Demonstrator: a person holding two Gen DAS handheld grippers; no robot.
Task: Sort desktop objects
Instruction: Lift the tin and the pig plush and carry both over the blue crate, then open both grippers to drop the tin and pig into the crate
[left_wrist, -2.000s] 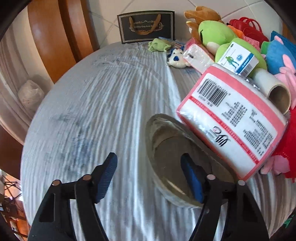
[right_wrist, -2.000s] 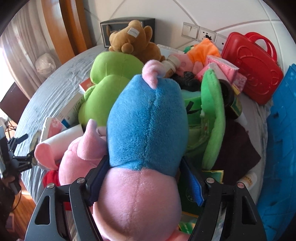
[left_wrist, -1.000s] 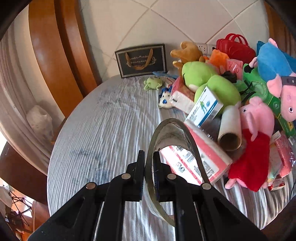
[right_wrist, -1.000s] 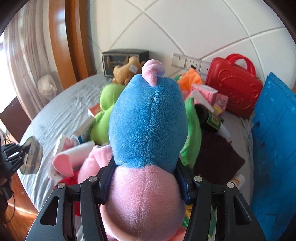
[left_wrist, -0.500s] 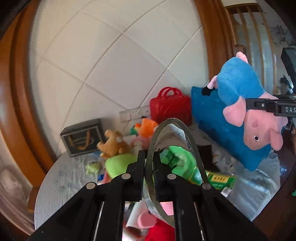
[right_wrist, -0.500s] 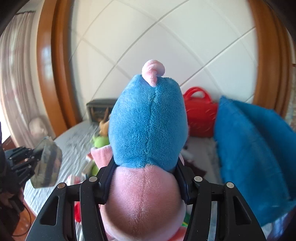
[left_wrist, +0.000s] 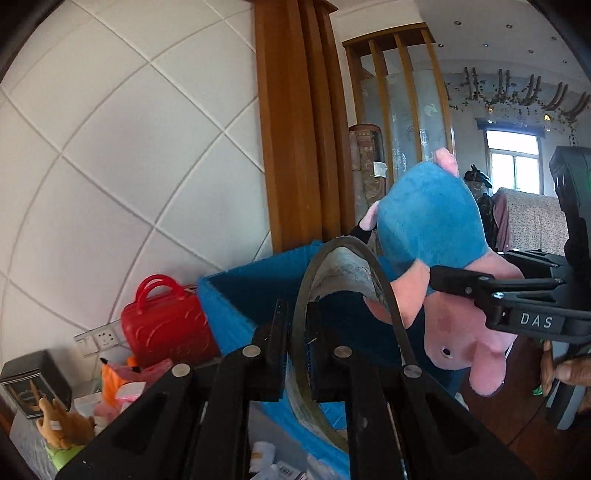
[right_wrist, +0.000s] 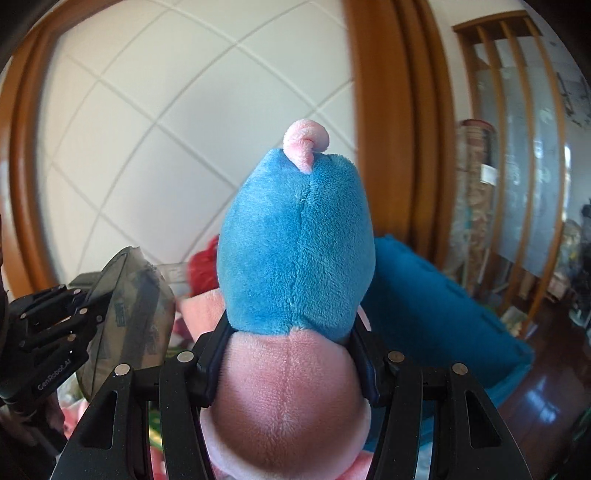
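My left gripper (left_wrist: 297, 325) is shut on the rim of a grey shallow dish (left_wrist: 354, 266), held on edge in the air. In the right wrist view the same dish (right_wrist: 136, 306) hangs at the left. My right gripper (right_wrist: 290, 330) is shut on a blue-and-pink plush pig (right_wrist: 295, 240), squeezing it where the blue body meets the pink head. From the left wrist view the pig (left_wrist: 428, 221) hangs head down on the right, above an open blue bin (left_wrist: 251, 295). The dish is in front of that bin.
A red toy case (left_wrist: 166, 325), a black gift box (left_wrist: 33, 380) and a brown plush (left_wrist: 62, 421) lie with other items low at the left. A wooden pillar (left_wrist: 295, 147) rises behind the bin. A person's hand (left_wrist: 569, 369) is at the right, over dark wooden floor (right_wrist: 546, 398).
Both grippers have risen and swung right, away from the cluttered table and towards the blue bin, each keeping its load. The pig now hangs close beside the dish.
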